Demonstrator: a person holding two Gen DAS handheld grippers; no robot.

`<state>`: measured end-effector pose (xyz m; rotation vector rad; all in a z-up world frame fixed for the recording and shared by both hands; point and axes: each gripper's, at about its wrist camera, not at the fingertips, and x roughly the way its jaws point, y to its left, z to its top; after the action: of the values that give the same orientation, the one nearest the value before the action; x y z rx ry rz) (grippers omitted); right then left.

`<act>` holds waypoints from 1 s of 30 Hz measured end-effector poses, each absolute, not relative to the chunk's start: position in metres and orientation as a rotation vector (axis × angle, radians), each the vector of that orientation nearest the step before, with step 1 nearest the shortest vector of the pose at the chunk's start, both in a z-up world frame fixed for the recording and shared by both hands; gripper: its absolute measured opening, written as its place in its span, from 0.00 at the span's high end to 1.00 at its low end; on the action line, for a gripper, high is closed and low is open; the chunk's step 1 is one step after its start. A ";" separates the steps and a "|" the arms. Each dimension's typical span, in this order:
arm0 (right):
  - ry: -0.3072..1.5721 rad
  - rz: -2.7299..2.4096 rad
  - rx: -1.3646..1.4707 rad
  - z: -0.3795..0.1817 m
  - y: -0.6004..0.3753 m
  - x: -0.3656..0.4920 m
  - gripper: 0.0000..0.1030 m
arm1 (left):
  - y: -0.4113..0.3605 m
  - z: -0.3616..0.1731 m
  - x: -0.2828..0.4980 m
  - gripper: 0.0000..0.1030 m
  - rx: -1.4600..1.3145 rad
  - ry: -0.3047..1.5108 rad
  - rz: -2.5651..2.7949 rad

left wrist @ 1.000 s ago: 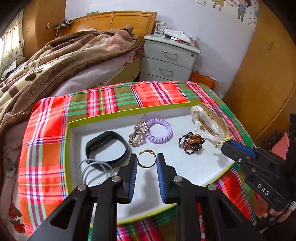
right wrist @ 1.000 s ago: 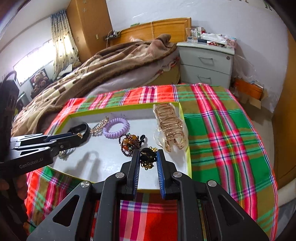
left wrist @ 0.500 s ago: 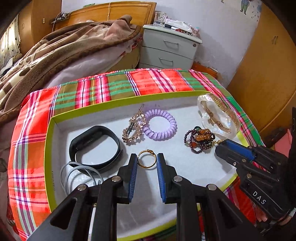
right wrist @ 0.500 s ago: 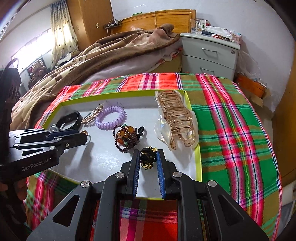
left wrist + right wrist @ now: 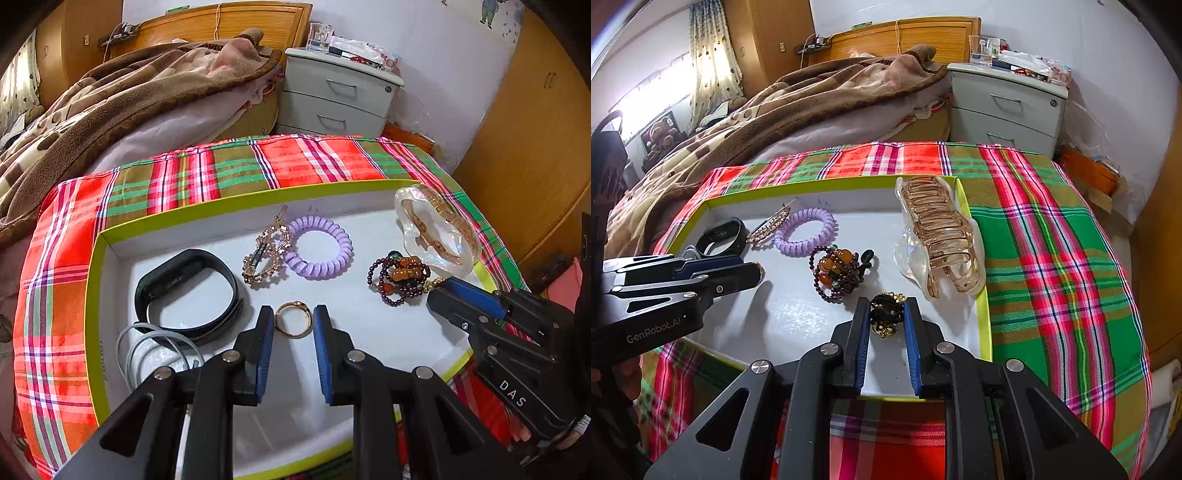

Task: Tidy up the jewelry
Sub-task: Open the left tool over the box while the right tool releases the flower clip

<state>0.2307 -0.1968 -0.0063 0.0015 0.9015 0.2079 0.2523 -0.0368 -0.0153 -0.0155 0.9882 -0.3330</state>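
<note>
A white tray with a lime-green rim [image 5: 236, 205] [image 5: 983, 314] lies on the plaid cloth. My left gripper [image 5: 293, 323] is shut on a gold ring [image 5: 293, 324] over the tray's middle. My right gripper [image 5: 886, 314] is shut on a black and gold hair tie [image 5: 886, 314] near the tray's right front. In the tray lie a black band [image 5: 188, 291], grey rings [image 5: 155, 347], a crystal hair clip [image 5: 264, 251], a purple coil tie [image 5: 319, 247], a beaded bracelet [image 5: 399, 277] and a clear claw clip [image 5: 436, 229].
The bed with a brown blanket [image 5: 110, 96] is behind on the left. A grey nightstand [image 5: 336, 96] stands behind the table. A wooden wardrobe [image 5: 535, 147] is on the right. The plaid cloth [image 5: 1052, 240] runs wide to the right of the tray.
Both grippers have come lower and closer over the tray, each still holding its piece. The jewelry in the tray has not moved.
</note>
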 end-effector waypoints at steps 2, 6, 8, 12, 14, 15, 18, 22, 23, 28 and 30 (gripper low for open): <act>0.903 0.205 0.002 -0.006 -0.197 0.230 0.82 | -0.037 -0.015 0.252 0.73 -0.015 0.989 -0.332; 0.903 0.206 0.006 -0.006 -0.198 0.231 0.81 | -0.037 -0.015 0.252 0.68 -0.011 0.991 -0.325; 0.902 0.205 0.005 -0.006 -0.198 0.231 0.81 | -0.037 -0.015 0.252 0.67 -0.012 0.993 -0.324; 0.895 0.202 0.011 -0.004 -0.198 0.229 0.79 | -0.038 -0.014 0.252 0.65 -0.012 0.997 -0.317; 0.889 0.211 0.021 -0.003 -0.199 0.226 0.77 | -0.038 -0.013 0.249 0.63 -0.007 0.995 -0.314; 0.887 0.211 0.022 -0.002 -0.199 0.225 0.77 | -0.038 -0.013 0.248 0.63 -0.007 0.993 -0.318; 0.874 0.210 0.029 0.002 -0.200 0.221 0.77 | -0.038 -0.010 0.245 0.62 -0.006 0.987 -0.317; 0.843 0.210 0.044 0.008 -0.200 0.213 0.76 | -0.035 -0.003 0.238 0.58 -0.006 0.971 -0.304; 0.838 0.213 0.049 0.010 -0.200 0.212 0.76 | -0.035 -0.001 0.236 0.58 -0.008 0.967 -0.304; 0.808 0.221 0.072 0.020 -0.202 0.198 0.76 | -0.031 0.009 0.221 0.57 -0.007 0.948 -0.298; 0.800 0.225 0.077 0.023 -0.201 0.192 0.76 | -0.030 0.012 0.214 0.57 -0.011 0.946 -0.296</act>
<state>0.1922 -0.2005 0.0229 0.0767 0.8002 0.2245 0.2139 -0.0300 0.0121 -0.0112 0.9462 -0.2963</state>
